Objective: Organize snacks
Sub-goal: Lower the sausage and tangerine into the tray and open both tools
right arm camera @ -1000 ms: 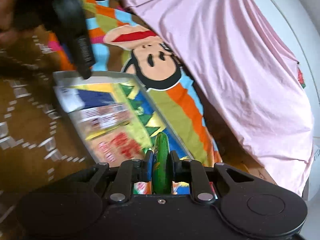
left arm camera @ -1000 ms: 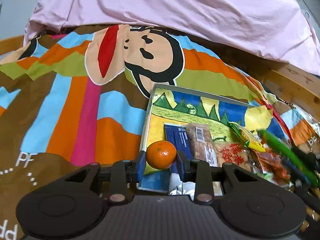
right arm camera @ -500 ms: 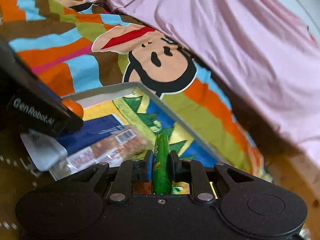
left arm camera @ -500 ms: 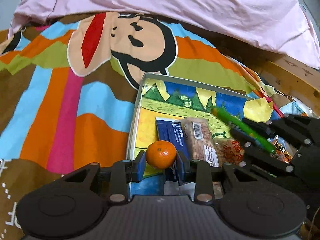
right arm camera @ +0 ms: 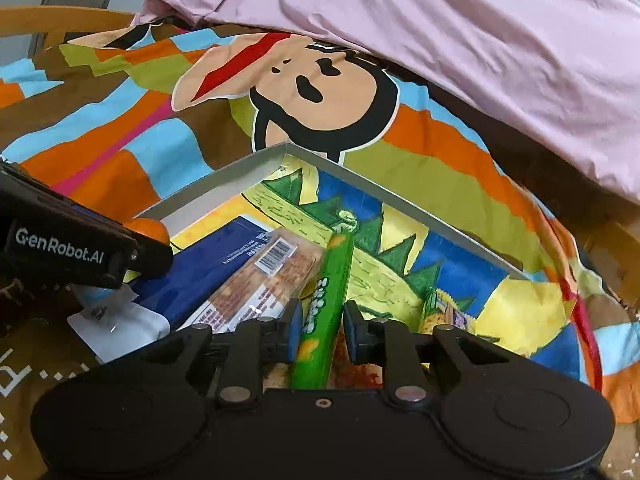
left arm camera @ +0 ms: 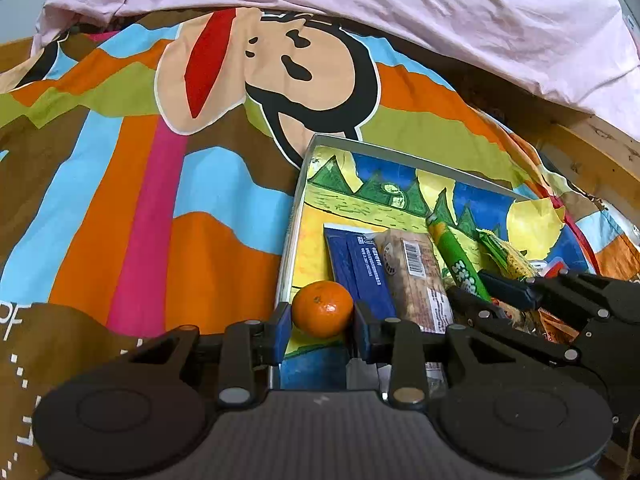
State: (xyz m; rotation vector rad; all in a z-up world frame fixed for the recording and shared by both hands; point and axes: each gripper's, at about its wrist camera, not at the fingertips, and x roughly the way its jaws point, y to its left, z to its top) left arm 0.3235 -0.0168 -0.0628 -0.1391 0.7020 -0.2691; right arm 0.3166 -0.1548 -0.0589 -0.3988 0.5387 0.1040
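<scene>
A shallow grey-rimmed box with a painted landscape floor lies on the striped monkey bedsheet. In it lie a blue packet, a brown snack bar and a green-yellow packet. My left gripper is shut on a small orange at the box's near left corner. My right gripper has parted a little; the green tube snack lies between its jaws, resting on the packets.
A pink cloth covers the far side of the bed. A wooden bed edge runs at the right. More wrappers lie under the right gripper. A white packet lies at the box's near edge.
My right gripper has lowered the green tube into the box beside the brown bar and its jaws have opened slightly. My left gripper still holds the orange and shifted a little.
</scene>
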